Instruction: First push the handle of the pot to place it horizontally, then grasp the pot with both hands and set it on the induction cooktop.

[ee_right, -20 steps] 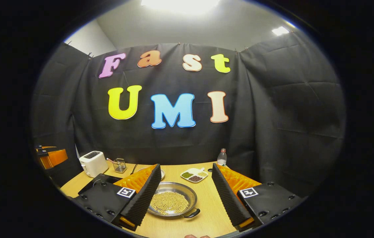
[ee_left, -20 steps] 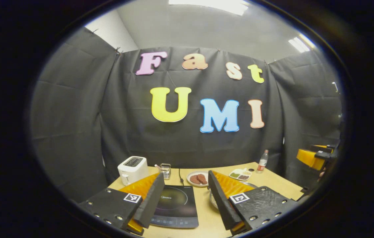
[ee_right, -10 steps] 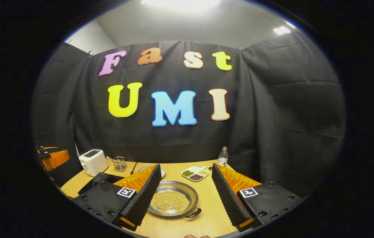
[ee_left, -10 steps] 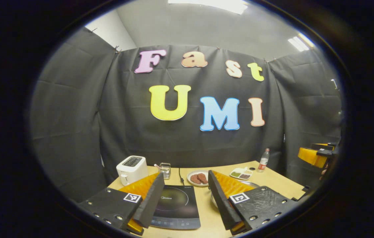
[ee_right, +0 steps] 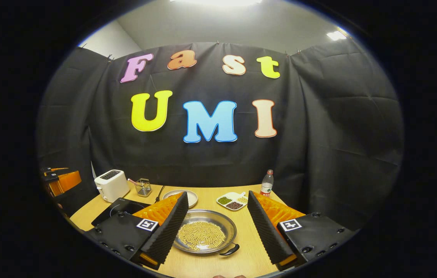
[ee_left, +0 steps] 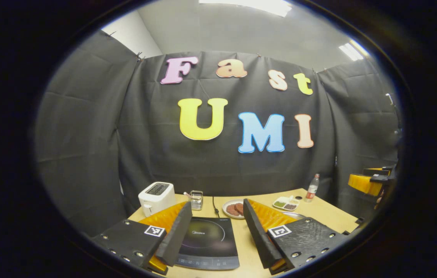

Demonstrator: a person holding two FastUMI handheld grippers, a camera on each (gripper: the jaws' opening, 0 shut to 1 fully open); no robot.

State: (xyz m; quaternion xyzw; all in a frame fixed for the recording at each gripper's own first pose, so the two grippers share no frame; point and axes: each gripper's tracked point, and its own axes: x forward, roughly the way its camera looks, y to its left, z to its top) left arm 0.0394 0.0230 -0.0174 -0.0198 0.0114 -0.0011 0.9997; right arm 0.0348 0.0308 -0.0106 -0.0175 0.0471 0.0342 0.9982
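Two grippers hover with fingers spread, holding nothing. Left gripper (ee_left: 214, 231) faces the cooktop (ee_left: 208, 241). Right gripper (ee_right: 214, 227) faces the bean-filled pot (ee_right: 204, 235), handle (ee_right: 230, 251) nearest.

Black cloth wall (ee_left: 222, 170) hangs in creased panels round three sides of the booth, pinned along its top edge. Above it, a plain pale wall corner (ee_left: 141, 36) and a grey ceiling (ee_right: 218, 23). Ceiling light panels: one overhead (ee_left: 249, 5), one to the right (ee_left: 351, 50); a bright one also in the right gripper view (ee_right: 214, 2). Light wood table (ee_right: 206, 266) stands against the cloth, grain running toward the wall.
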